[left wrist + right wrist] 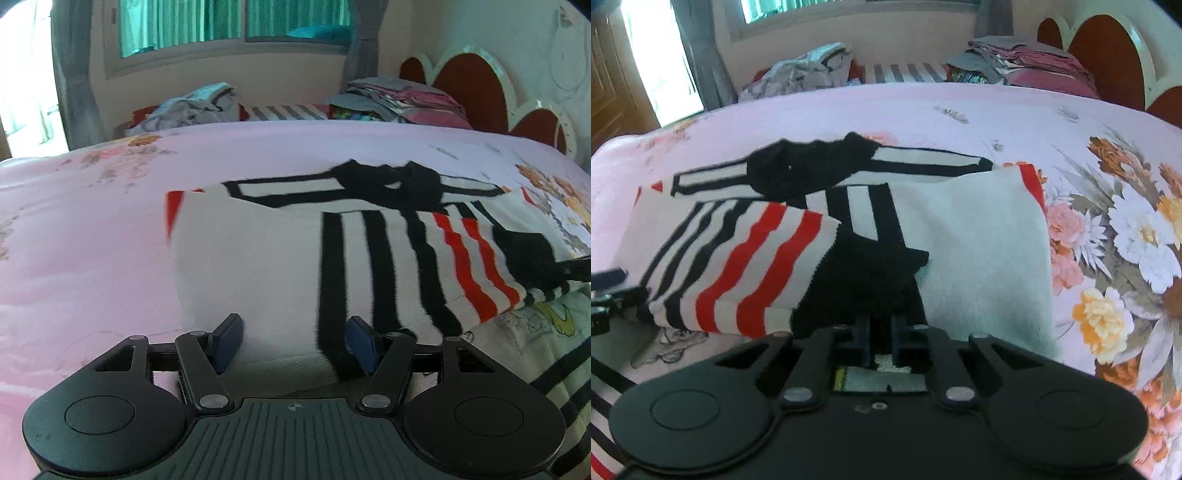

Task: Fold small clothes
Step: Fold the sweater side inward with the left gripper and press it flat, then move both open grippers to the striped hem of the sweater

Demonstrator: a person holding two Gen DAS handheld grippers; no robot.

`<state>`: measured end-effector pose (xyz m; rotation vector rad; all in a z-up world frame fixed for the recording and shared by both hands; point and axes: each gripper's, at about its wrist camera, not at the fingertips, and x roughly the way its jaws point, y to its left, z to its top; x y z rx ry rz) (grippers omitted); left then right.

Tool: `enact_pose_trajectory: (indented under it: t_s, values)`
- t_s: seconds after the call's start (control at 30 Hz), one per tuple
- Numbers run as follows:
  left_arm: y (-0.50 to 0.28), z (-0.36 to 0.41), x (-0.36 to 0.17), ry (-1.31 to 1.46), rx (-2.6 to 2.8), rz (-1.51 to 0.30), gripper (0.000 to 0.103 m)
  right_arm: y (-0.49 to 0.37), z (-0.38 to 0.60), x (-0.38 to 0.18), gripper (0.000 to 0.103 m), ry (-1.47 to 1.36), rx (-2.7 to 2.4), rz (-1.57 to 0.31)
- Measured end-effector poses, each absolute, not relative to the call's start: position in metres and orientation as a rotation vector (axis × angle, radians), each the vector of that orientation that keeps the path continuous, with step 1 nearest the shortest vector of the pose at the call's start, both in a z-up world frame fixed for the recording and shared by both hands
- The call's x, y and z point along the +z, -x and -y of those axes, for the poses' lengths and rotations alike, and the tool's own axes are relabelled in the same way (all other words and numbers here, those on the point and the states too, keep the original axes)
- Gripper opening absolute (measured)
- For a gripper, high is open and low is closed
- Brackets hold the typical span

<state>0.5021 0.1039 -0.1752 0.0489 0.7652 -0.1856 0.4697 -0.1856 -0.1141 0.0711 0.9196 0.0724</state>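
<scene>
Here, we have the striped garment (pixel 798 254) lying partly folded on the pink bed cover (pixel 92 236), filling the centre of both views. Our right gripper (pixel 881 343), at lower centre, has its jaws together on the black cuff (pixel 864 284); our left gripper (pixel 293 341) has its jaws apart over the white hem, holding nothing. Risk: pulling with one side unclamped likely drags the fold askew.
</scene>
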Motion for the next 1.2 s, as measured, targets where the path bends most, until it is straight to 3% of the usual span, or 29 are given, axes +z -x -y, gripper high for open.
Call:
enact_pose_trajectory:
  t_s: [0.33,0.43,0.5,0.57,0.73,0.77,0.8,0.9,1.2]
  values:
    - [-0.494,-0.128,-0.179,-0.054,-0.139,-0.779,0.063,-0.454,0.186,-0.125,0.010,-0.054,0.060,-0.915]
    - [-0.491,-0.124,-0.169,-0.071,-0.126,-0.759,0.063,-0.451,0.181,-0.110,0.025,-0.002,-0.020,-0.849]
    - [-0.485,-0.118,-0.168,-0.083,-0.155,-0.743,0.063,-0.442,0.172,-0.099,0.025,0.011,0.042,-0.779]
    - [-0.485,-0.111,-0.176,-0.106,-0.140,-0.766,0.063,-0.445,0.158,-0.109,0.020,0.072,0.096,-0.828]
    - [-0.486,-0.109,-0.179,-0.141,-0.113,-0.769,0.064,-0.452,0.172,-0.118,0.019,0.020,0.040,-0.907]
    - [-0.484,-0.105,-0.180,-0.182,-0.094,-0.764,0.071,-0.448,0.174,-0.111,0.024,0.037,0.012,-0.895]
    - [-0.482,-0.101,-0.181,-0.221,-0.049,-0.775,0.085,-0.439,0.177,-0.104,0.029,0.039,0.016,-0.867]
    - [-0.468,-0.106,-0.172,-0.163,0.013,-0.793,0.086,-0.414,0.196,-0.092,0.049,-0.029,0.057,-0.854]
    - [-0.380,-0.089,-0.147,-0.177,0.030,-0.751,0.086,-0.328,0.235,-0.083,0.049,-0.099,0.113,-0.847]
